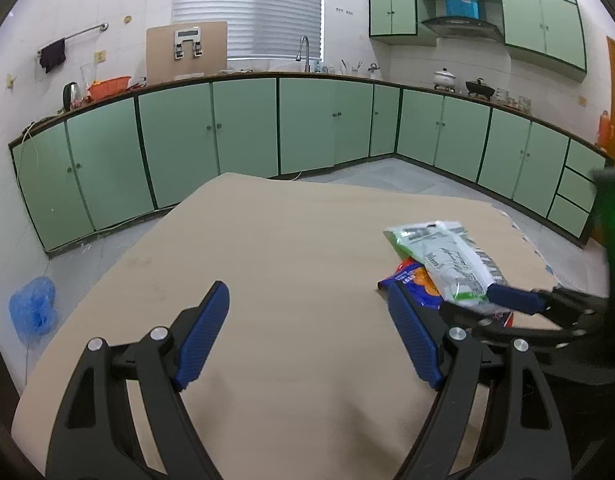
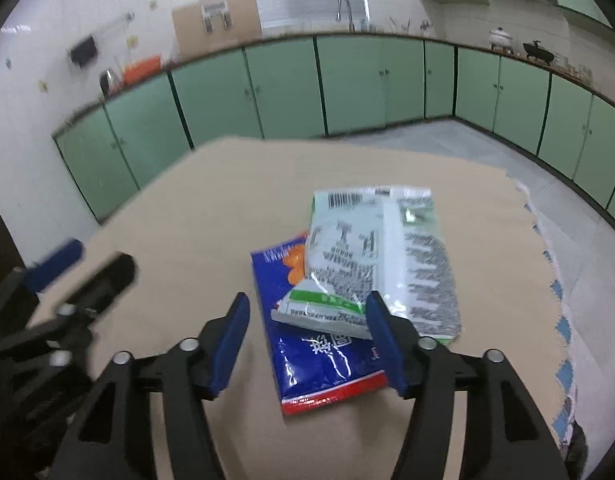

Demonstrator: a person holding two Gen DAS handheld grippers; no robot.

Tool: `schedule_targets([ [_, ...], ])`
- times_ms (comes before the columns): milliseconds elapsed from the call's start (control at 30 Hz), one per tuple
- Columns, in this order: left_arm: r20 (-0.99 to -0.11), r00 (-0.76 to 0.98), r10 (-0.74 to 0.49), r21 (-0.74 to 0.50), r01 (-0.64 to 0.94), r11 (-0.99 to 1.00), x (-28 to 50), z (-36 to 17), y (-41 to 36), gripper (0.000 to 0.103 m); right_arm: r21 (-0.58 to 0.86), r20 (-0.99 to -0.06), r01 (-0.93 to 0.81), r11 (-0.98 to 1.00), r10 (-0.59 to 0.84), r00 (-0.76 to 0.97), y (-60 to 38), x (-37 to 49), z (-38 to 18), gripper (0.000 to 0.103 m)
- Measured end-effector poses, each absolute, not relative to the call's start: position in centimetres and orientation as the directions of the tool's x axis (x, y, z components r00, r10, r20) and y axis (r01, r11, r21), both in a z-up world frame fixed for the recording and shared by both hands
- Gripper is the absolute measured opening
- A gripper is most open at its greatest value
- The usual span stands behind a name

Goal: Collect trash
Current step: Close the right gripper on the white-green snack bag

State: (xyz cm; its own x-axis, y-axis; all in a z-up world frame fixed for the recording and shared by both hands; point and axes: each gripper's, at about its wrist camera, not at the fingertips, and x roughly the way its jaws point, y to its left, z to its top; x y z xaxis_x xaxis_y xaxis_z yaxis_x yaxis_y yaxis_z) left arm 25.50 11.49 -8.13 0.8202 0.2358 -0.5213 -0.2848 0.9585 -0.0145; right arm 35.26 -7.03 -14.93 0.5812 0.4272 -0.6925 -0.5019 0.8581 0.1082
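Note:
Two empty snack wrappers lie overlapped on the tan table (image 2: pixel 195 232). A white and green wrapper (image 2: pixel 381 252) lies on top of a blue, orange and red wrapper (image 2: pixel 315 360). My right gripper (image 2: pixel 307 304) is open, its blue fingers straddling the wrappers' near part just above them. In the left wrist view the white wrapper (image 1: pixel 447 260) and blue wrapper (image 1: pixel 417 284) lie to the right. My left gripper (image 1: pixel 307 292) is open and empty over bare table, to the left of the wrappers. The right gripper's fingers (image 1: pixel 511 298) reach in there from the right.
Green kitchen cabinets (image 1: pixel 247 124) run along the back and right walls, with a sink tap (image 1: pixel 304 52), pots (image 1: pixel 445 78) and a kettle on the counter. A blue plastic bag (image 1: pixel 33 308) lies on the floor at the left. The table's right edge (image 2: pixel 543 248) is ragged.

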Motion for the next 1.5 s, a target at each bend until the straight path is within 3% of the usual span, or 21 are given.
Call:
schedule_targets([
  [100, -0.525, 0.82, 0.23, -0.019, -0.281, 0.959, 25.5, -8.3, 11.6, 0.079, 0.101, -0.725, -0.476, 0.874, 0.392, 0.566, -6.7, 36.0, -15.8, 0.062],
  [333, -0.53, 0.82, 0.218, -0.031, -0.275, 0.961, 25.9, -8.4, 11.8, 0.079, 0.144, -0.722, -0.463, 0.875, 0.413, 0.555, -7.4, 36.4, -16.1, 0.039],
  [367, -0.531, 0.819, 0.218, -0.03, -0.275, 0.961, 25.9, -8.4, 11.7, 0.079, 0.145, -0.72, -0.466, 0.873, 0.416, 0.556, -7.4, 36.4, -16.0, 0.035],
  [400, -0.531, 0.819, 0.217, -0.029, -0.273, 0.961, 25.9, -8.4, 11.7, 0.079, 0.151, -0.718, -0.472, 0.868, 0.425, 0.552, -7.4, 36.3, -16.1, 0.024],
  [433, -0.531, 0.819, 0.216, -0.03, -0.273, 0.962, 25.8, -8.5, 11.6, 0.079, 0.167, -0.719, -0.481, 0.861, 0.44, 0.538, -7.4, 36.4, -16.2, 0.003],
  [567, -0.539, 0.817, 0.205, -0.037, -0.266, 0.963, 25.7, -8.6, 11.5, 0.079, 0.193, -0.704, -0.462, 0.865, 0.451, 0.549, -8.2, 36.1, -16.0, 0.0],
  [800, -0.539, 0.821, 0.187, -0.038, -0.245, 0.969, 25.9, -8.7, 10.5, 0.079, 0.212, -0.688, -0.482, 0.85, 0.48, 0.544, -9.6, 35.3, -15.4, 0.0],
  [900, -0.535, 0.824, 0.186, -0.031, -0.239, 0.971, 25.9, -8.8, 10.2, 0.079, 0.193, -0.678, -0.483, 0.854, 0.472, 0.564, -9.3, 35.0, -14.7, 0.008],
  [967, -0.537, 0.824, 0.184, -0.035, -0.239, 0.97, 25.9, -8.8, 10.6, 0.079, 0.192, -0.668, -0.483, 0.854, 0.475, 0.573, -9.1, 34.9, -14.2, 0.03],
  [1100, -0.539, 0.822, 0.182, -0.045, -0.244, 0.969, 26.0, -8.8, 11.0, 0.079, 0.134, -0.67, -0.474, 0.87, 0.432, 0.603, -8.0, 35.3, -14.1, 0.049],
  [1133, -0.54, 0.822, 0.182, -0.046, -0.245, 0.968, 26.0, -8.8, 11.1, 0.079, 0.099, -0.684, -0.461, 0.882, 0.397, 0.613, -7.5, 35.7, -14.2, 0.059],
  [1167, -0.541, 0.821, 0.181, -0.05, -0.247, 0.968, 26.1, -8.8, 11.2, 0.079, 0.079, -0.693, -0.455, 0.887, 0.377, 0.614, -7.3, 36.0, -14.5, 0.061],
  [1333, -0.541, 0.822, 0.178, -0.054, -0.245, 0.968, 26.2, -8.9, 11.3, 0.079, 0.057, -0.754, -0.4, 0.915, 0.302, 0.584, -7.6, 37.6, -16.7, 0.06],
  [1433, -0.542, 0.822, 0.176, -0.049, -0.24, 0.969, 26.2, -8.9, 11.1, 0.079, 0.043, -0.753, -0.374, 0.927, 0.276, 0.598, -8.1, 37.8, -16.7, 0.041],
  [1500, -0.54, 0.823, 0.178, -0.047, -0.24, 0.97, 26.2, -8.9, 11.0, 0.079, 0.086, -0.748, -0.373, 0.924, 0.307, 0.588, -8.9, 37.9, -16.7, 0.04],
])
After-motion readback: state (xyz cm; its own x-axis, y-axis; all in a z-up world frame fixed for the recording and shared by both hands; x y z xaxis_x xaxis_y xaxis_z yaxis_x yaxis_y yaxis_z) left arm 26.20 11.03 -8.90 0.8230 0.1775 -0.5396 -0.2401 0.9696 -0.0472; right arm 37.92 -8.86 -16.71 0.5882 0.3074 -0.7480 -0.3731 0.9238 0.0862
